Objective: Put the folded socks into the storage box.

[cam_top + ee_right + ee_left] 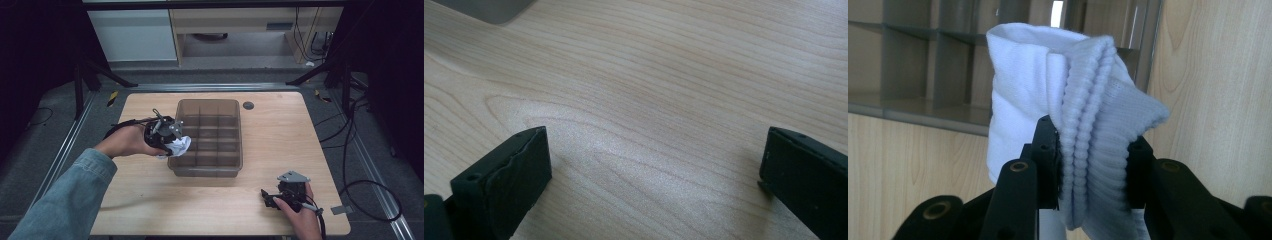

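A: Left gripper (167,136) is clamped on the white sock (1073,125). Jaws pinch the ribbed cuff folds between them, and the rest of the bundle stands up above the tips. In the high view the sock (177,146) hangs just off the tip, touching or nearly touching the near-left wall of the divided bin (210,172).

B: Grip looks central on the folds. We'd keep it closed until we're over a cell.

A: Agreed. Our guess at the step: carry the sock over the wall and drop it into one compartment. The wall sits right ahead of the jaws, so we lift first, then go forward. Pushing straight in would likely snag the fabric on the rim or shove the bin.

B: The dividers (943,60) ahead of the claw are narrow. We should centre over one cell before we release, or the sock will straddle a partition.

A: All cells look empty from above, so the nearest one to the claw is fine.

B: Right gripper (274,199)?

A: Resting low on the table (664,100), well apart from the bin, jaws spread wide with nothing between them. It's not in the way.
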Available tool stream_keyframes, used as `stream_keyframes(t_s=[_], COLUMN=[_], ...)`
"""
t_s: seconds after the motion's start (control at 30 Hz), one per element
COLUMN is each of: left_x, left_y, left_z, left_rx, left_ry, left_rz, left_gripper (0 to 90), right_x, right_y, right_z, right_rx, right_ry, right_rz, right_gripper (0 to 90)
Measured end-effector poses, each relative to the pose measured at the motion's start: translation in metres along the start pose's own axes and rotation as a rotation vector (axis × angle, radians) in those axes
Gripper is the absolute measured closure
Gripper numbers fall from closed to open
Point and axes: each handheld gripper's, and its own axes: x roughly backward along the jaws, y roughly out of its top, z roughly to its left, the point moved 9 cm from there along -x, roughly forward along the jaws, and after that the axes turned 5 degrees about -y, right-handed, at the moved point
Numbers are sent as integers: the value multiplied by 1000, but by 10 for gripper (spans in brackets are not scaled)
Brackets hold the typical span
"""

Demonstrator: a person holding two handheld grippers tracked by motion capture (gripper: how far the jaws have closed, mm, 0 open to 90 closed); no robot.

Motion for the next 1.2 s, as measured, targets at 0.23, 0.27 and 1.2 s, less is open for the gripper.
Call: stream_keyframes(t_s=[0.23, 0.27, 1.2], left_x=[-6, -6, -47], left_y=[11, 13, 21], left_z=[-6, -8, -10], left_rx=[-29, -32, -18], left_ry=[-27, -30, -134], left_rz=[5, 8, 65], left_gripper=[672, 672, 663], right_x=[0, 0, 0], right_y=[0, 0, 0], right_z=[0, 0, 0], right_rx=[-2, -2, 1], right_ry=[0, 0, 1], right_rz=[1, 1, 1], right_gripper=[3, 3, 3])
